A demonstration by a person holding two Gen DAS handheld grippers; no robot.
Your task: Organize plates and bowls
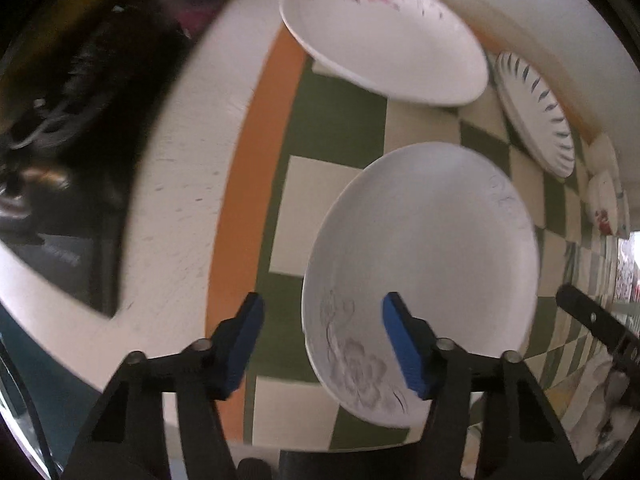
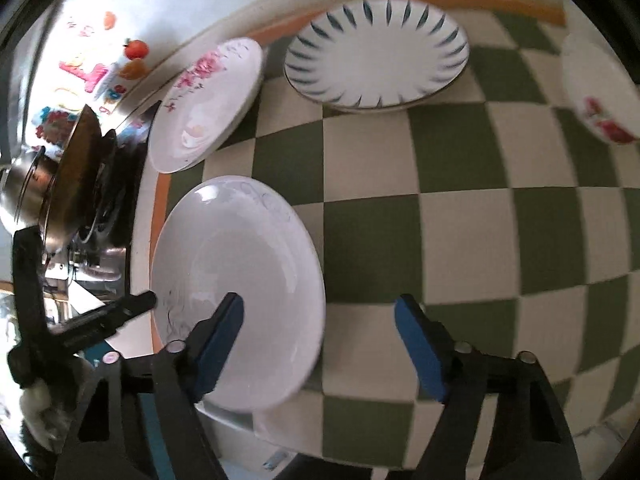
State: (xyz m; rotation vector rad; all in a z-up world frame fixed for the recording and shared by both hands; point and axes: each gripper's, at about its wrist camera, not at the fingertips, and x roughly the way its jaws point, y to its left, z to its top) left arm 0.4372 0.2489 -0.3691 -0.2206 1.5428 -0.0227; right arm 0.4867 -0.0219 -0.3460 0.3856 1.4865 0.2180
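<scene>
A white plate with grey flowers (image 1: pixel 424 264) (image 2: pixel 240 292) lies on the green-checked cloth (image 1: pixel 332 128) (image 2: pixel 460 200). My left gripper (image 1: pixel 322 344) is open; its jaws straddle the plate's near rim, one finger above the plate. It also shows in the right wrist view (image 2: pixel 120 312) at the plate's left edge. My right gripper (image 2: pixel 318 346) is open and empty, straddling the plate's right rim. A pink-flowered plate (image 1: pixel 380 36) (image 2: pixel 208 100), a blue-striped plate (image 1: pixel 536 112) (image 2: pixel 380 52) and a red-flowered bowl (image 1: pixel 604 208) (image 2: pixel 600 92) lie farther back.
A stove with a steel pot (image 2: pixel 28 184) and dark pan (image 2: pixel 76 172) stands left of the cloth. The white counter (image 1: pixel 180 200) borders the cloth's orange edge. The right gripper's arm (image 1: pixel 600 328) shows at right in the left wrist view.
</scene>
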